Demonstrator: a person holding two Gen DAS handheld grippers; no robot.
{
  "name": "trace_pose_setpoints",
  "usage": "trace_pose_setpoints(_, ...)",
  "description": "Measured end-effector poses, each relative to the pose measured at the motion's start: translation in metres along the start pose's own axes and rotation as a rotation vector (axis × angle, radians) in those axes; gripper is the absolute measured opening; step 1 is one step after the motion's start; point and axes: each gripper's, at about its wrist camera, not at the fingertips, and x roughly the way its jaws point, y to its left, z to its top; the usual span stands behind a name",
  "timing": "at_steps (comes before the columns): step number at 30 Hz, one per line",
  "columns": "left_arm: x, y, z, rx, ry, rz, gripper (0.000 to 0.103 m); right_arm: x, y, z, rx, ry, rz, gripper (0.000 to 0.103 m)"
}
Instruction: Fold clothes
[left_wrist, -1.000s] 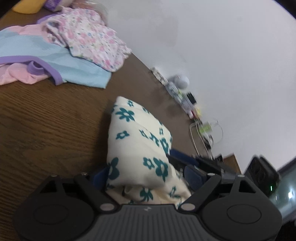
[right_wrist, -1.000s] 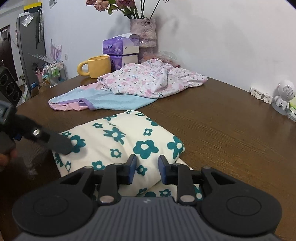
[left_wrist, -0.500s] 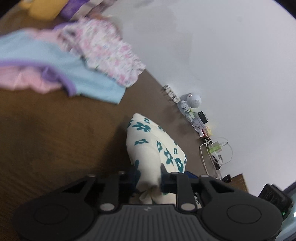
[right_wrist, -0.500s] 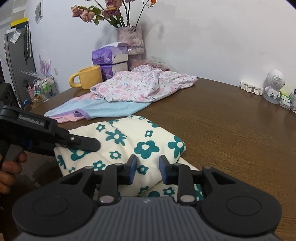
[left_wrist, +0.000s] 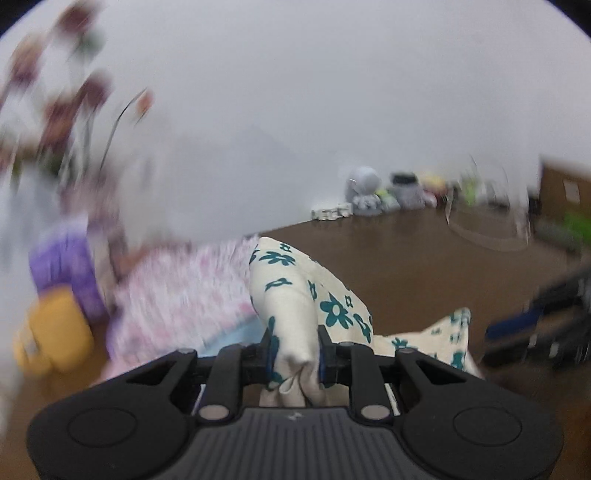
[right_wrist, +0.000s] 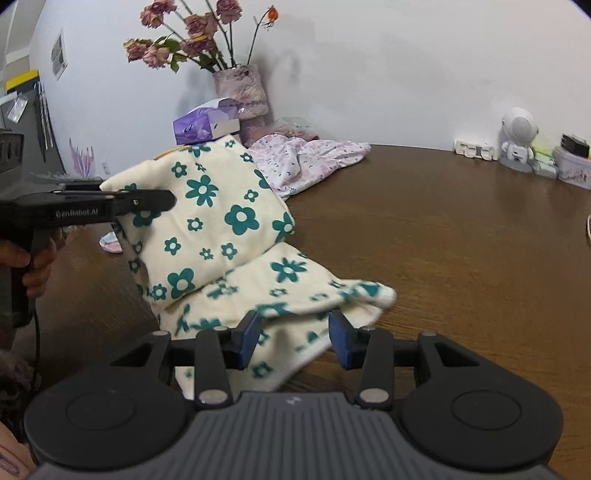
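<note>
A cream garment with teal flowers (right_wrist: 221, 229) is partly lifted off the brown table (right_wrist: 461, 240). My left gripper (left_wrist: 293, 352) is shut on a bunched fold of it (left_wrist: 291, 314) and holds that end up; it shows from the side in the right wrist view (right_wrist: 162, 201). The garment's lower part (right_wrist: 295, 295) lies on the table. My right gripper (right_wrist: 293, 338) is open, its blue pads on either side of the garment's near edge, not clamping it.
A pink floral garment (right_wrist: 306, 158) lies behind on the table, blurred in the left wrist view (left_wrist: 184, 288). A purple tissue box (right_wrist: 205, 123), a vase of dried roses (right_wrist: 240, 92), a yellow mug (left_wrist: 51, 332) and a white speaker (right_wrist: 517, 144) with small items stand along the wall.
My right gripper has opened and let go of the garment. My left gripper, closed on the fold, has swung up and lifted that end off the table.
</note>
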Motion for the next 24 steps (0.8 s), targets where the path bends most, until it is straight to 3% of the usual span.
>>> trace_pose_setpoints(6,-0.011,-0.083,-0.009,0.538,-0.085,0.069,0.019,-0.004,-0.005,-0.007,0.044,-0.022,0.001,0.042)
trace_pose_setpoints(8,-0.014,-0.103,-0.015,0.625,-0.111,0.061,0.02,-0.008,-0.008,-0.009,0.059,-0.033,-0.005,0.042)
trace_pose_setpoints(14,-0.017,-0.144,-0.03,0.802,-0.135,-0.01,0.024,-0.023,-0.02,-0.015,0.099,-0.059,-0.043,0.042)
trace_pose_setpoints(24,-0.008,-0.185,-0.049,0.881,-0.075,-0.161,0.039,-0.052,-0.035,-0.033,0.162,-0.112,-0.103,0.045)
